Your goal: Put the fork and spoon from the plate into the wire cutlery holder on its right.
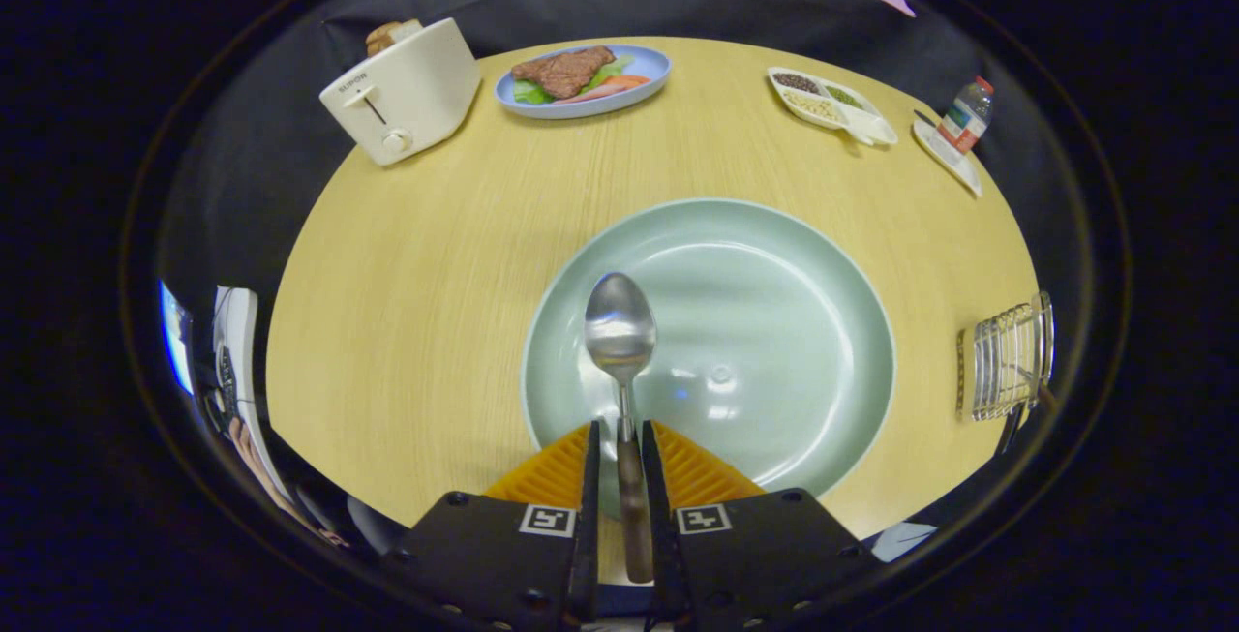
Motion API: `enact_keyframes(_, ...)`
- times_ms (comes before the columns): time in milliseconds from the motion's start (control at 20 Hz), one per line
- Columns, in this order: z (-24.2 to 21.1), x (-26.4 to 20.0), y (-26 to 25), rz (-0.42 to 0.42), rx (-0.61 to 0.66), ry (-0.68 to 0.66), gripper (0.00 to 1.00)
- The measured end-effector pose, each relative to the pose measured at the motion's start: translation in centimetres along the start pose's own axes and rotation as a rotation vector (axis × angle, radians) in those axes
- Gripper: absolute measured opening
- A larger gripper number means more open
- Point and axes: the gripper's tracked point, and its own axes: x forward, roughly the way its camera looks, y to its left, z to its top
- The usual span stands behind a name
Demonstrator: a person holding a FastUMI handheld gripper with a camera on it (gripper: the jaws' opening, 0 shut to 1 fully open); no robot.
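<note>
spoon (620, 327): polished metal | plate (774, 255): glossy glazed ceramic | table (436, 255): matt wood grain | cutlery holder (1007, 361): shiny wire

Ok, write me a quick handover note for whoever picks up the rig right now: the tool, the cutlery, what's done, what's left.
Tool: shut on the spoon, both fingers pressing its handle, bowl pointing forward over the green plate.
Wire cutlery holder: on the table to the plate's right; a dark handle seems to stick out near its base, too small to tell if that is the fork.
Plate: nothing else lies on it.
Done: spoon gripped.
Left: carry the spoon right to the holder and drop it in; check that the fork is in there too.
</note>
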Motion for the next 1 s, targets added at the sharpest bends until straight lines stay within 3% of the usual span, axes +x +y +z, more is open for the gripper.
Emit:
enact_keyframes(50,0.0,0.1,-0.2,-0.004,0.007,0.01,0.23)
enact_keyframes(150,-0.1,0.1,-0.2,-0.005,0.014,0.0,0.06)
enact_keyframes(250,-0.2,0.3,-0.4,-0.01,0.017,-0.003,0.01)
enact_keyframes(1000,0.3,-7.6,-5.6,0.018,0.034,-0.113,0.01)
